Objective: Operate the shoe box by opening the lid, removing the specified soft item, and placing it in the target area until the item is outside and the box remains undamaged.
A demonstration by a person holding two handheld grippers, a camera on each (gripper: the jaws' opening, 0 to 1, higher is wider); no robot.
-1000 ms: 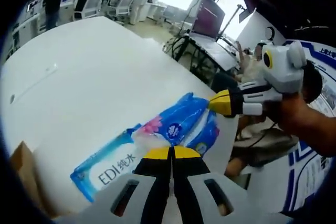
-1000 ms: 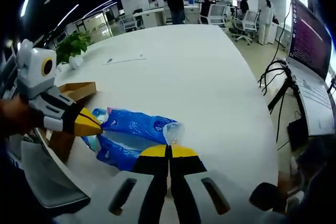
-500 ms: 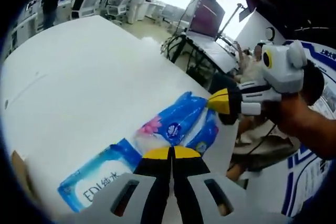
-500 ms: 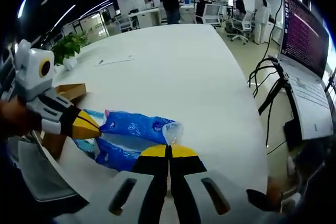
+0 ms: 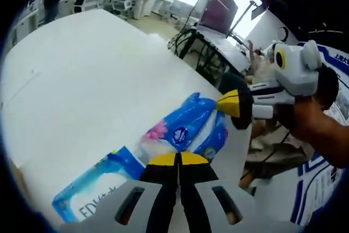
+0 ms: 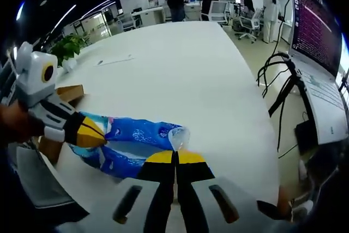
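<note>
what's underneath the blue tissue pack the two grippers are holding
A flat blue wet-wipes pack lies on the white table beneath the blue tissue pack, which the left gripper and right gripper hold; its hidden end can't be seen.

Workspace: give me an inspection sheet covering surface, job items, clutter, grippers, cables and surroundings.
Surface: large white table, mostly bare.
Job's things: blue plastic tissue pack held above the table by both ends; brown cardboard shoe box at the table edge.
Clutter: flat blue wet-wipes pack; small paper strip.
Grippers: left hand-held gripper and right hand-held gripper, both shut on the pack.
Cables: black bundle beside the table.
Surroundings: lit monitor, potted plant, office chairs, people standing.
</note>
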